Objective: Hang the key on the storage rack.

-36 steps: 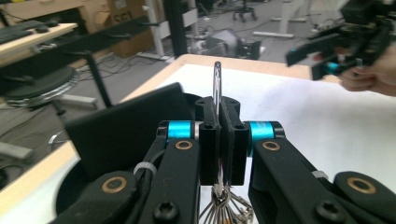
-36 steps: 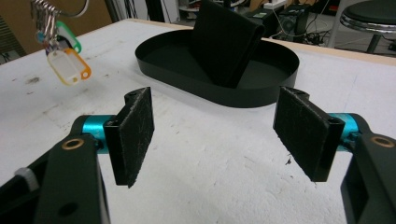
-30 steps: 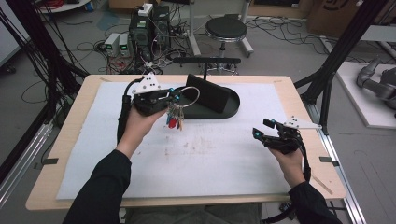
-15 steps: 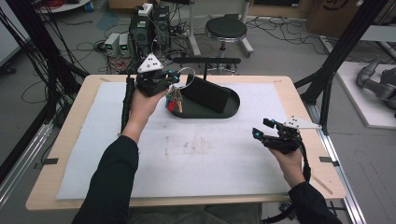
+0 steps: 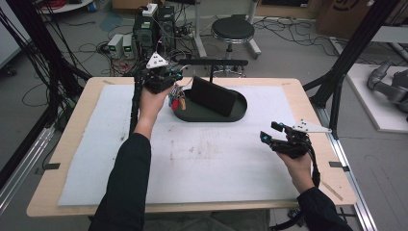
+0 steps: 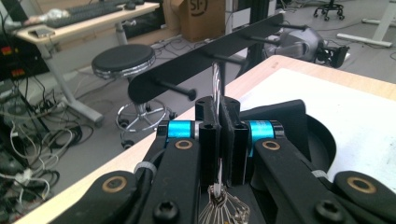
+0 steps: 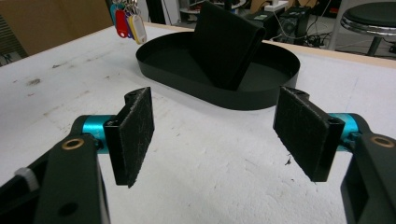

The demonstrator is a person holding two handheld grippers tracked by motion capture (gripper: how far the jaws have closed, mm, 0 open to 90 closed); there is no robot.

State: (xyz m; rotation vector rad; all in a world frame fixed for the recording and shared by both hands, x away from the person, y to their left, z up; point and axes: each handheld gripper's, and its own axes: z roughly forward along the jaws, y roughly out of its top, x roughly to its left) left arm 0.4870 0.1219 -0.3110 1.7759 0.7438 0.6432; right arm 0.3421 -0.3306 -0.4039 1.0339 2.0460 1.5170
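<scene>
With the left gripper [image 6: 218, 140] clamped on the key ring [image 6: 216, 84] just short of the rack's peg [image 6: 175, 88], line the ring up squarely before threading it, while the right gripper [image 7: 219, 128] waits, jaws apart.

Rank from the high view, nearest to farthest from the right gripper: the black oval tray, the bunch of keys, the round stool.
From the right gripper:
1. Black oval tray, on the mat up and to its left.
2. Bunch of keys, beyond the tray's left end, hanging from the left gripper.
3. Round stool, on the floor past the table.
</scene>
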